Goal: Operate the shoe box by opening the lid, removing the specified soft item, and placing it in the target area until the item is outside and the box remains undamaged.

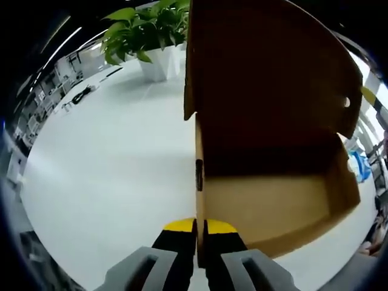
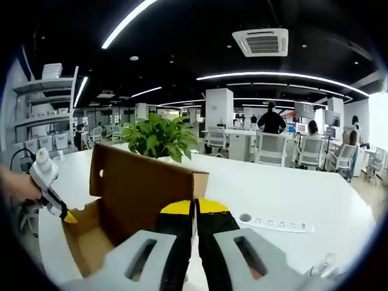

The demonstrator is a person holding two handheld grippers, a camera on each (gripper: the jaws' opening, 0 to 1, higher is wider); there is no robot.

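Nearest in the left gripper view, the left hand-held gripper (image 1: 200, 227) has its yellow-tipped jaws pressed together on the thin front wall of the box (image 1: 273, 200), pinching the cardboard edge between them. The box is plain brown cardboard, sitting on the white worktop (image 1: 109, 170); its lid (image 1: 267, 60) stands raised, swung up and back, with a small round hole near one edge. The inside I can see is bare cardboard, shadowed toward the back; I cannot make out any soft item in it.

In the right gripper view, the right hand-held gripper (image 2: 195, 212) has its jaws closed on the upper edge of the box (image 2: 145, 188) near a corner. This view shows the left gripper (image 2: 51, 188) from outside, coming in at the left edge, its yellow tip at the box wall, with a person's hand (image 2: 15, 185) behind it.

Beyond the box a leafy plant (image 1: 145, 24) stands in a white pot (image 1: 160, 63). Farther along the worktop lies a white power strip (image 2: 276, 224), and past that, office chairs (image 2: 270, 148) and people (image 2: 271, 120).
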